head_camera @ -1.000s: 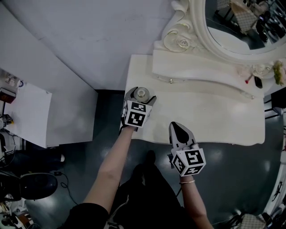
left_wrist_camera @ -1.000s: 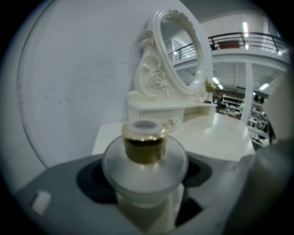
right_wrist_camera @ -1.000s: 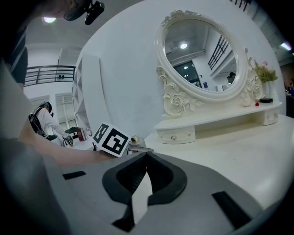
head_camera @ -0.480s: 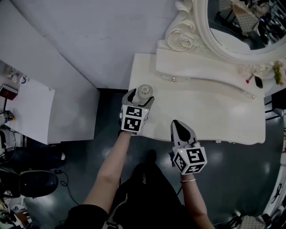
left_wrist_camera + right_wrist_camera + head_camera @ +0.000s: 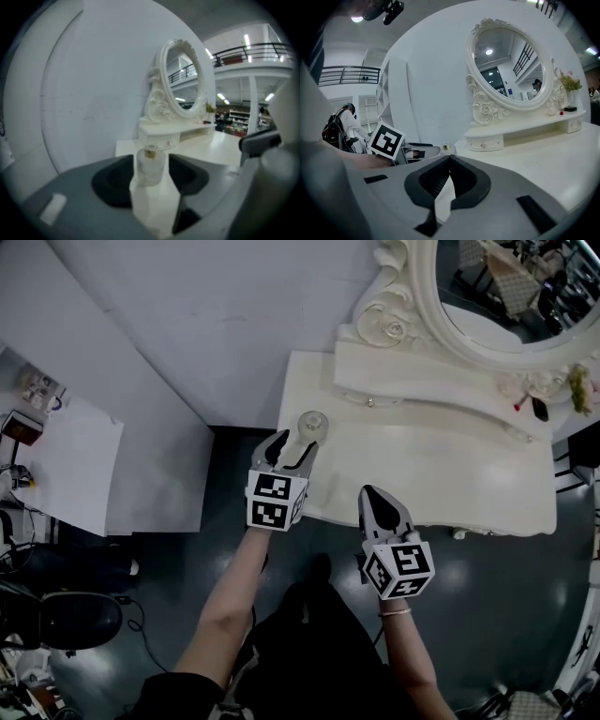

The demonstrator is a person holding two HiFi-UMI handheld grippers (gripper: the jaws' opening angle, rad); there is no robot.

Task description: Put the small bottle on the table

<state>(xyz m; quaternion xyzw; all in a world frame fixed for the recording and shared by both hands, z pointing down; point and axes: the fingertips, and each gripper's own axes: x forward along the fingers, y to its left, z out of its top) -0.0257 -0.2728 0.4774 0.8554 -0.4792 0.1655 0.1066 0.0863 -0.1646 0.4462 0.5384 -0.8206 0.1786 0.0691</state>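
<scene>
Small bottle point(image 5: 312, 423) is sitting on the bench point(image 5: 422, 474) just beyond the left tongs point(image 5: 294, 442), which are spread but have just been narrowing, while the right tongs point(image 5: 372, 496) are hanging pressed together.

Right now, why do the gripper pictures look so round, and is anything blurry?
Left gripper view: wide-angle lens bends the wall and darkens the corners; the small bottle looks soft. Right gripper view: same bulge, mirror sharper. Head view: straighter lines, sheen on the dark floor.

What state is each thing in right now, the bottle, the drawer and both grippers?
Small bottle: upright on the table, free of both grippers.
Left gripper: open, jaws just been closing, nothing between them, bottle just beyond the tips.
Right gripper: shut, empty.
Drawer: closed.
</scene>
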